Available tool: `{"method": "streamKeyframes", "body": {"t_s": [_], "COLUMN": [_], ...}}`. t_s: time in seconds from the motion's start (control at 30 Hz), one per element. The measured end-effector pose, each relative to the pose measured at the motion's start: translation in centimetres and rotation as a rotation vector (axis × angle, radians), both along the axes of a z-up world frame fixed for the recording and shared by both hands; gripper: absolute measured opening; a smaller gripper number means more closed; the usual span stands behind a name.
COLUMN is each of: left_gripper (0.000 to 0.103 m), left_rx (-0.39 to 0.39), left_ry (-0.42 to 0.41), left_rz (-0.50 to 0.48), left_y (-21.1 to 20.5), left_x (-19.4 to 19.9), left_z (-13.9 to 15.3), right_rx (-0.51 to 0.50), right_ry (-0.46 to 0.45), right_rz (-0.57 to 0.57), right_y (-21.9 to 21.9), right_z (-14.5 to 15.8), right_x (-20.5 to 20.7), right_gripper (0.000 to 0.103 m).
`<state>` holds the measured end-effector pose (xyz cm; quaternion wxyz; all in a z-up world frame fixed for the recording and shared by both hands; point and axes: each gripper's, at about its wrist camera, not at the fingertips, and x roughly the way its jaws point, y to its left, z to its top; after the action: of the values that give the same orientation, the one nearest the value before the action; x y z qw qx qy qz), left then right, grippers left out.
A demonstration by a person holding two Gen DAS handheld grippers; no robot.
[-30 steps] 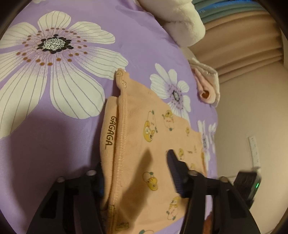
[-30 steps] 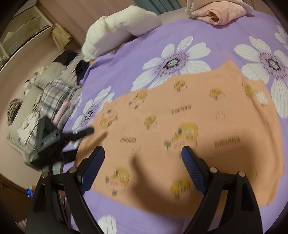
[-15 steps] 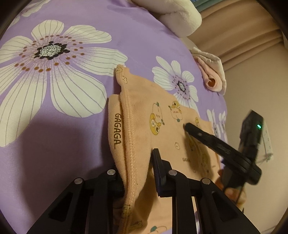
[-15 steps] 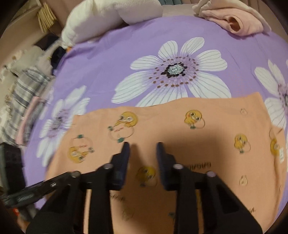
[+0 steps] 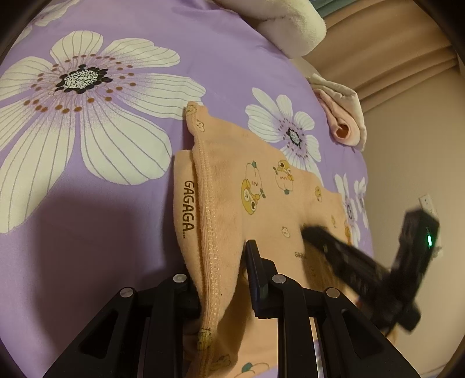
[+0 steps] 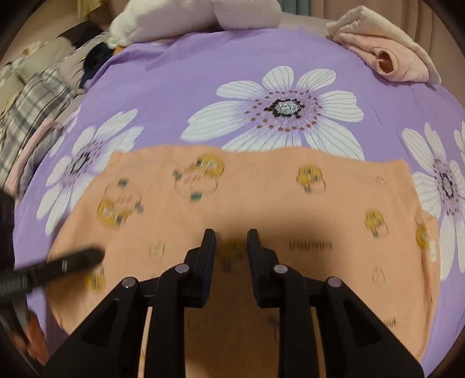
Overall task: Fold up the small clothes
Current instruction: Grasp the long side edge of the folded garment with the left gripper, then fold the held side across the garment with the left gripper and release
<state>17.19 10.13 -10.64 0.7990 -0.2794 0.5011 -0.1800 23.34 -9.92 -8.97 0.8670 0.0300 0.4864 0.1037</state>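
Note:
A peach garment [image 5: 261, 186] printed with yellow ducks and "GAGAGA" lies on the purple flowered bedspread [image 5: 87, 232]. My left gripper [image 5: 221, 261] is shut on its stitched hem, and the cloth rises in a fold between the pads. In the right wrist view the garment [image 6: 261, 189] spreads wide and blurred. There my right gripper [image 6: 231, 247] has closed to a narrow gap, with peach cloth and a duck print pinched between the pads near the garment's middle. The right gripper [image 5: 319, 235] also shows in the left wrist view, blurred, its tip on the cloth.
A folded pink and cream garment [image 6: 386, 49] sits at the bed's far right edge, also seen from the left wrist as a pink roll [image 5: 343, 122]. A white plush pillow [image 6: 189, 20] lies at the back. Plaid clothes [image 6: 32, 101] are piled off the left side.
Both grippers went from wide open to closed on the peach garment. The left one pinched the hem into a raised fold. The right one swung in over the garment's middle.

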Motion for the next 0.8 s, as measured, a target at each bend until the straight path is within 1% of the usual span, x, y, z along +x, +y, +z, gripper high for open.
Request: {"method": "streamKeyframes", "body": {"t_s": [0.17,0.27,0.33,0.43,0.5,0.63,0.73,0.8], "left_gripper": [0.020,0.020,0.020,0.020,0.020,0.020,0.020,0.013], "left_rx": [0.011,0.014,0.020,0.029,0.035,0.049,0.060,0.058], "left_ry": [0.005,0.009,0.009,0.011,0.011,0.011,0.008,0.003], "left_rz": [0.003,0.007,0.006,0.006,0.007,0.015,0.029,0.034], "left_y": [-0.2,-0.3,-0.3,-0.4,-0.5,-0.7,-0.8,-0.9], "left_x": [0.2,0.3,0.3,0.3,0.3,0.3,0.2,0.0], "left_z": [0.0,-0.1,-0.1,-0.1,-0.1,0.0,0.2,0.5], "right_rx": [-0.027,-0.068,-0.053,0.017,0.030,0.017,0.022,0.048], "right_ry": [-0.014,-0.006,0.000,-0.011,-0.018,-0.001,-0.012,-0.009], "right_rz": [0.046,0.086,0.078,0.076,0.078,0.105,0.109,0.110], "right_y": [-0.1,0.4,0.2,-0.4,-0.4,0.0,-0.1,-0.3], "right_z": [0.0,-0.5,-0.2,0.8,0.9,-0.3,-0.7,-0.6], "right_x": [-3.0,-3.4,-3.6,-4.9,-5.9,-7.4,-7.9,-8.0], "right_gripper": [0.023,0.023,0.024,0.024,0.024,0.025,0.026,0.028]}}
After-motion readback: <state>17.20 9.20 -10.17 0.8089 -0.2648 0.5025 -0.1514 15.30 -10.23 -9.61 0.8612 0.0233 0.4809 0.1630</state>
